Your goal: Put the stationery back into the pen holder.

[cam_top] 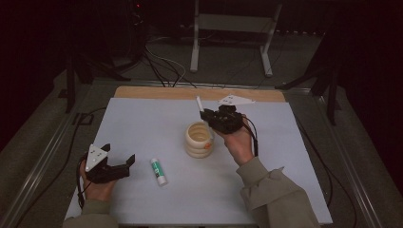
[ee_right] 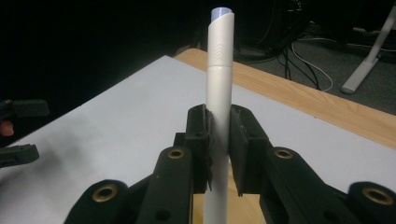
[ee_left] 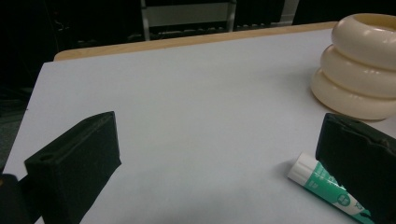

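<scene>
Black jaws of the right gripper (ee_right: pixel 218 154) stand nearest the lens in the right gripper view, pressed narrow on a white pen (ee_right: pixel 219 93) that runs up between them. The pen's capped end rises well above the pads and its lower end drops out of sight below them, so the grip sits about mid-barrel, which keeps it steady and upright. Just below and beside this gripper (cam_top: pixel 205 115) stands a cream ringed holder (cam_top: pixel 199 139), its open mouth facing up; the pen (cam_top: pixel 199 104) hangs near the rim, probably so it can be lowered into the holder or has just been drawn out of it, and the frames do not settle which. The person's right hand (cam_top: pixel 237 142) wraps the gripper body from below, beside the holder.

Farther off, the left gripper (cam_top: pixel 118 164) rests low over the white table sheet (cam_top: pixel 142 118) with its jaws spread wide and nothing between them. A green-and-white glue stick (cam_top: pixel 159 171) lies flat just beside its far jaw (ee_left: pixel 327 186), between that gripper and the holder (ee_left: pixel 359 70), likely waiting its turn.
</scene>
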